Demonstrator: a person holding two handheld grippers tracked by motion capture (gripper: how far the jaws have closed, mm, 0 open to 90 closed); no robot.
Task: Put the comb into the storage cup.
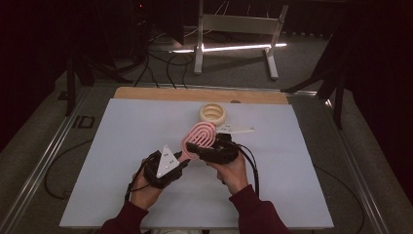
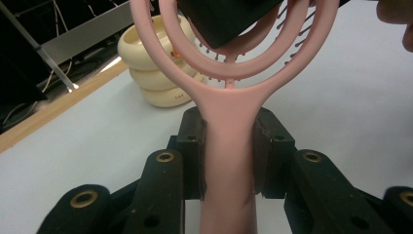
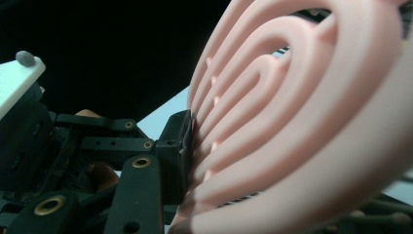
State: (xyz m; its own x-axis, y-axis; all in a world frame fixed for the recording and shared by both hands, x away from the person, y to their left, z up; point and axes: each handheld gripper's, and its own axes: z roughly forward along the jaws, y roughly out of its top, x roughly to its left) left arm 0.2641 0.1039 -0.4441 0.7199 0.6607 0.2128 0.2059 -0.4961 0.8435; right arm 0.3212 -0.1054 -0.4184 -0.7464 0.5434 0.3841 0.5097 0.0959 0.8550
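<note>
White sheeting covers the table beneath me. My left gripper clamps the handle of the pink plastic vented hairbrush, held above mid-table; my right gripper pinches its looped head. Just beyond sits a cream ribbed holder.

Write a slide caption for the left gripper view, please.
Left tool clamps the handle of a pink vented hairbrush, a cream ringed holder behind on the white table.

A cream ribbed ring stack stands on the white bench; a white flat piece lies just beside it.
</note>
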